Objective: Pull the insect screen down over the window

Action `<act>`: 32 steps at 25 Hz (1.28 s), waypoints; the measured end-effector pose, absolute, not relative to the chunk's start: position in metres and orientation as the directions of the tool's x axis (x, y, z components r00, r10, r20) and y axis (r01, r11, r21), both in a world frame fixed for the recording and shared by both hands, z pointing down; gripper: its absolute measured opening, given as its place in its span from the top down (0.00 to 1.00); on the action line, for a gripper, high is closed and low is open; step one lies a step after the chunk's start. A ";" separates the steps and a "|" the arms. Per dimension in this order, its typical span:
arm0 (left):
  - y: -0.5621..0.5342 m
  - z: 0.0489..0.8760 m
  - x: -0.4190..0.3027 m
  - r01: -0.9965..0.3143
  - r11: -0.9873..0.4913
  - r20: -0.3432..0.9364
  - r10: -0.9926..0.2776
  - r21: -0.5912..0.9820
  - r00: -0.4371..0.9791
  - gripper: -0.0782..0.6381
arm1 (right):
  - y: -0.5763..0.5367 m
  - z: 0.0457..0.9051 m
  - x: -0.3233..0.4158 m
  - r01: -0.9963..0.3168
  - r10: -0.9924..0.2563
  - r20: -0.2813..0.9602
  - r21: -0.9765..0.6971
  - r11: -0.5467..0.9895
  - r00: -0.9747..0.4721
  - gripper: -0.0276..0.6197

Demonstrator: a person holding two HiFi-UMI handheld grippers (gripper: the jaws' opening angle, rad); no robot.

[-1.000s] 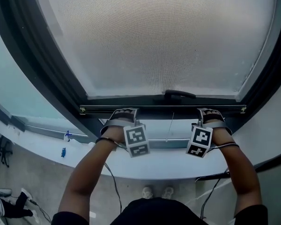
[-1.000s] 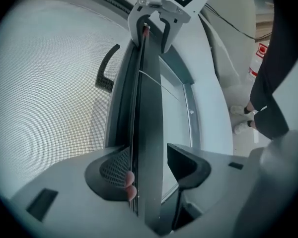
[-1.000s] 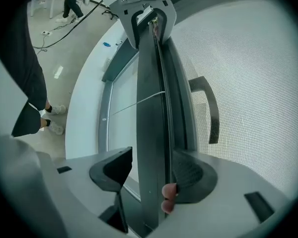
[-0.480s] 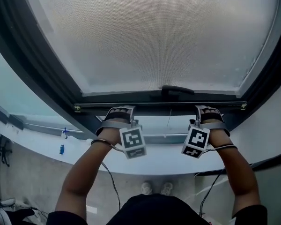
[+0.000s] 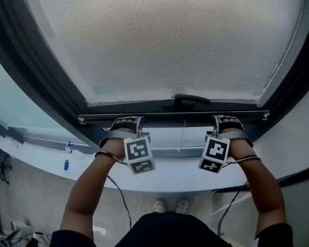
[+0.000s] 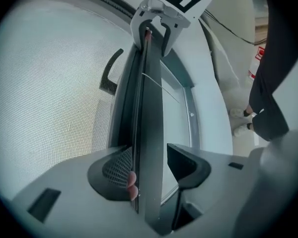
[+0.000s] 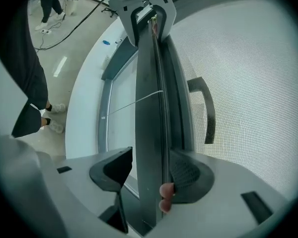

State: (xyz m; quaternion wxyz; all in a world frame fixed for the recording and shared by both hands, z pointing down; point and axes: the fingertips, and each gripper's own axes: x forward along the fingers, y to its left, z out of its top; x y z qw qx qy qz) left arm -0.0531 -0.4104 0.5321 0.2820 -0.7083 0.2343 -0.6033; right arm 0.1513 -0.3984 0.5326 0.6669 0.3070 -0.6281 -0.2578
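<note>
Grey mesh insect screen fills head view toward 12 o'clock; dark bottom bar short of sill. Left gripper at 7 o'clock, right gripper at 5: jaws spread, straddling bar, unclamped. Best: pull both ends evenly toward 6 o'clock, bar level.

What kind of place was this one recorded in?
Indoors, perhaps a workroom or lab: a mesh insect screen in a dark window frame, a white sill below, loose cables on a bare floor.

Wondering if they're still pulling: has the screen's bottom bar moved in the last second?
No. The bottom bar keeps about the same gap above the white sill; only the whole view has shifted slightly.
</note>
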 end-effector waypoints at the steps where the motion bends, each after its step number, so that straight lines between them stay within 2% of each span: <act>1: -0.411 0.534 -0.052 0.016 -0.722 0.715 -0.681 -0.692 0.161 0.59 | -0.399 0.533 0.151 -0.042 -0.731 0.677 0.735 0.676 0.082 0.59; 7: -0.415 0.539 -0.053 0.032 -0.676 0.673 -0.727 -0.736 0.136 0.59 | -0.400 0.535 0.148 -0.067 -0.745 0.660 0.751 0.657 0.094 0.59; 13: -0.414 0.535 -0.046 0.001 -0.682 0.671 -0.718 -0.731 0.186 0.59 | -0.399 0.535 0.152 -0.050 -0.745 0.660 0.751 0.658 0.101 0.59; 17: -0.428 0.538 -0.050 0.019 -0.646 0.642 -0.755 -0.763 0.135 0.59 | -0.409 0.536 0.151 -0.045 -0.750 0.652 0.757 0.652 0.113 0.59; 24: -0.419 0.542 -0.054 0.034 -0.697 0.694 -0.707 -0.716 0.134 0.59 | -0.403 0.535 0.150 -0.065 -0.760 0.643 0.766 0.639 0.094 0.59; 32: -0.428 0.550 -0.052 0.030 -0.634 0.634 -0.767 -0.773 0.099 0.58 | -0.413 0.541 0.148 -0.092 -0.806 0.584 0.811 0.577 0.095 0.59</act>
